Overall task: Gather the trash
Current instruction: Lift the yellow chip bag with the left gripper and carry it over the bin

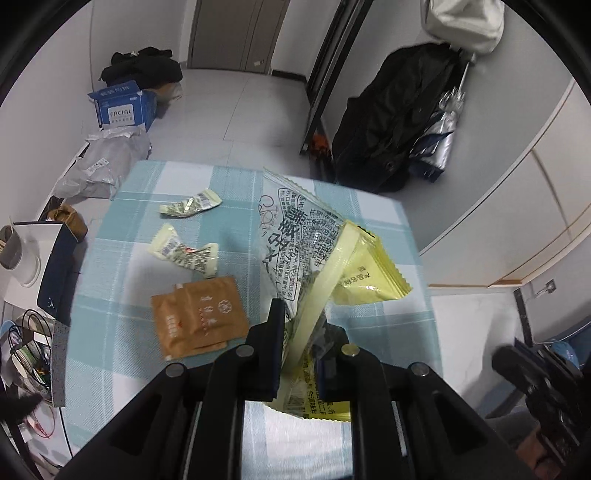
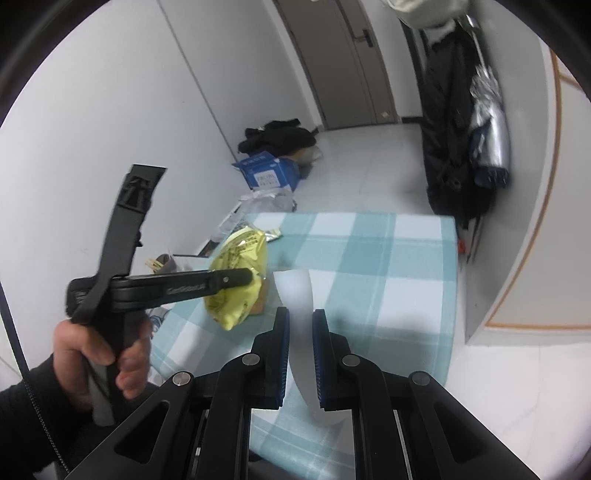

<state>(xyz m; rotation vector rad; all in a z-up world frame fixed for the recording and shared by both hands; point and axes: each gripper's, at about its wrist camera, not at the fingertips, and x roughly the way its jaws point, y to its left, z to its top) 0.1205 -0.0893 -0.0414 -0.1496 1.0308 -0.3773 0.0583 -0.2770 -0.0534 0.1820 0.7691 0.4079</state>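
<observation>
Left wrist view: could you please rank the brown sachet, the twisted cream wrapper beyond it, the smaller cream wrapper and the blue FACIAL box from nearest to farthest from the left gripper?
1. brown sachet, on the cloth just left of the left gripper.
2. twisted cream wrapper, mid-cloth.
3. smaller cream wrapper, near the far edge.
4. blue FACIAL box, on the floor, far left.

It was a home: a checked tablecloth (image 1: 229,177), hanging coats (image 1: 391,110) and a door (image 1: 236,33) showed it.
</observation>
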